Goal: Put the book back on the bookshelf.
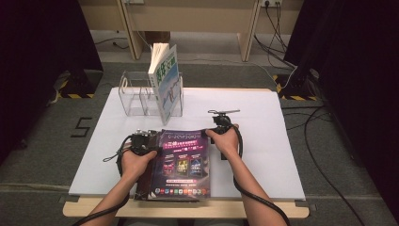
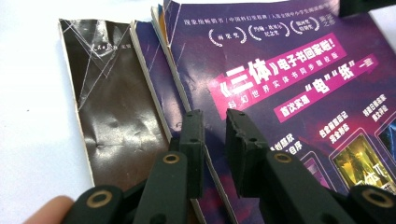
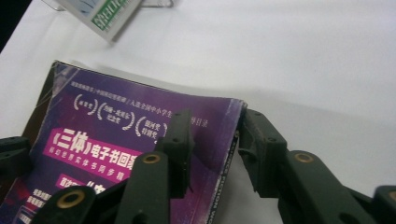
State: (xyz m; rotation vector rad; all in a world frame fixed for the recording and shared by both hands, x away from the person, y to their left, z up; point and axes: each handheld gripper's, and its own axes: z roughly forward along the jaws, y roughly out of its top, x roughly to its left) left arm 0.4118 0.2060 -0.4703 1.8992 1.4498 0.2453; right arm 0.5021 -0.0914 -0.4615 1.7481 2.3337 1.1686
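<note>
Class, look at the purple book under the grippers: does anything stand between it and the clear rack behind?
Nothing visible lies on the white table between the purple book and the clear rack; a green-and-white book already stands in the rack's right end.

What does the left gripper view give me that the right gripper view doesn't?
Left gripper view: the dark creased flap lying open beside the purple book, the stepped page edges between them, and the left gripper with its jaws astride the cover's edge, a gap between them. Right gripper view: the book's far spine corner between the jaws of the right gripper, plus a corner of the green-and-white book at the top. Both: the purple cover with its pink banner, lying on the white table.
</note>
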